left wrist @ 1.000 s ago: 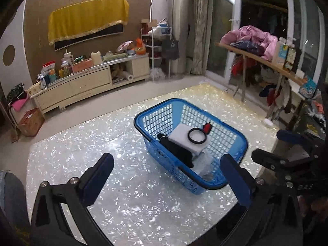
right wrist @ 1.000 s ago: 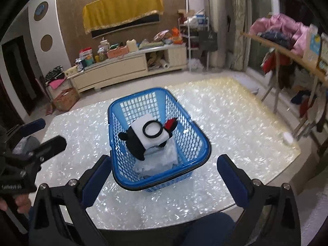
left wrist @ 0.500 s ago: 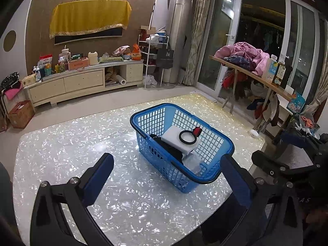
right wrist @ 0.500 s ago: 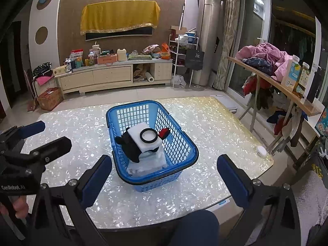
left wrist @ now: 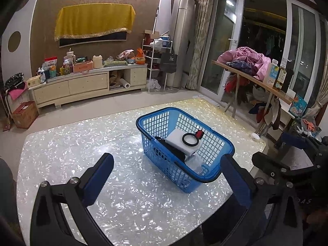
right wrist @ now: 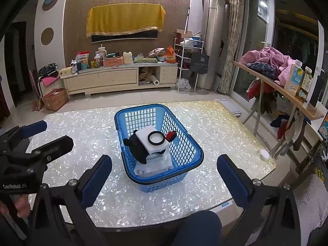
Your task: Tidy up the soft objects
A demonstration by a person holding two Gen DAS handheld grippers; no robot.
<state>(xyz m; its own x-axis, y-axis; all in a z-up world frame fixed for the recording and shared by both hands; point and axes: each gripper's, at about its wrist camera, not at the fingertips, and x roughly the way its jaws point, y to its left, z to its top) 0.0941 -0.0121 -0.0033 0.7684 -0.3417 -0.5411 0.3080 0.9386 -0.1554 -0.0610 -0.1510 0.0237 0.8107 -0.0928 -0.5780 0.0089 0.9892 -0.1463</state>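
A blue mesh basket point(left wrist: 213, 176) point(right wrist: 184, 143) stands on the pearly white table point(left wrist: 67, 143) point(right wrist: 82, 131). Inside it lie a white sponge block point(left wrist: 176, 138) point(right wrist: 144, 134) with a black ring point(left wrist: 190, 140) point(right wrist: 156, 138) on top, a black soft toy point(left wrist: 174, 151) point(right wrist: 136, 146), a small red piece point(left wrist: 198, 133) point(right wrist: 171, 136) and a clear bag point(right wrist: 153, 164). My left gripper point(left wrist: 166, 178) is held open, near the table's front edge, short of the basket. My right gripper point(right wrist: 164, 176) hangs open too, over the front edge, with nothing between its fingers.
A small white round object point(right wrist: 264, 154) point(left wrist: 255, 136) lies at the table's right edge. A wooden rack with pink clothes point(right wrist: 268, 60) and bottles point(right wrist: 294, 78) stands to the right. A low cabinet point(right wrist: 121, 80) lines the far wall. A person's knee point(right wrist: 196, 225) is below the table edge.
Both grippers have pulled back and risen away from the basket, which now looks smaller and farther. Both stay open; the basket's contents have not moved.
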